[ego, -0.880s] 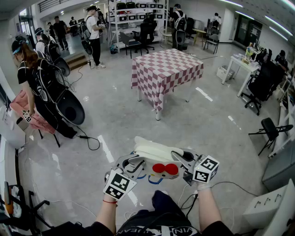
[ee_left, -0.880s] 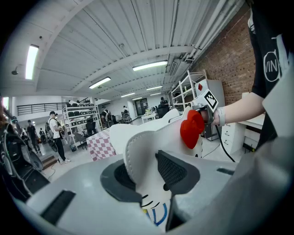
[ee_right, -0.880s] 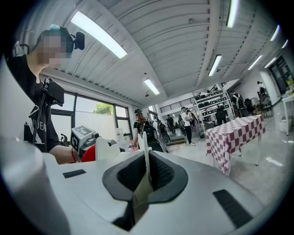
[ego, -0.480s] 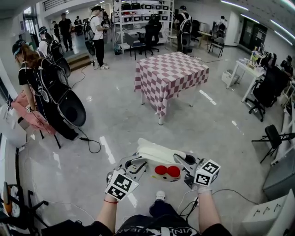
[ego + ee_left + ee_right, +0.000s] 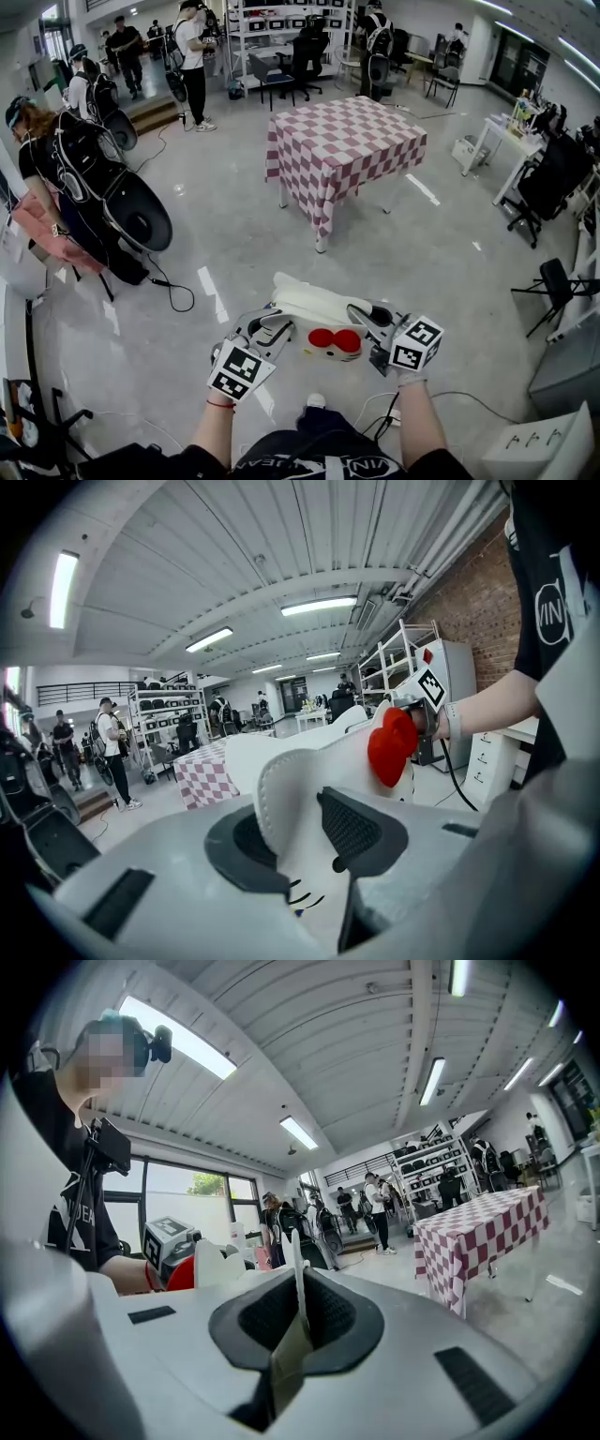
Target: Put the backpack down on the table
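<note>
Backpack in the air, both grippers clamped on it

Head view: white backpack (image 5: 314, 307) with a red bow (image 5: 335, 339) hangs over the grey floor (image 5: 450, 272), just in front of the person's legs (image 5: 319, 441). It is carried by the left gripper (image 5: 265, 330) at its left side and the right gripper (image 5: 377, 330) at its right side. The checkered table (image 5: 347, 136) stands well apart, ahead, and the backpack is not on it.

Left gripper view: jaws stand wide but are closed on a thick white padded strap (image 5: 281, 799) of the backpack. The bow shows beyond it and the table is far off at the left.

Right gripper view: jaws nearly together, pinching a thin white edge (image 5: 298, 1288) of the backpack. The table is far off at the right.
</note>
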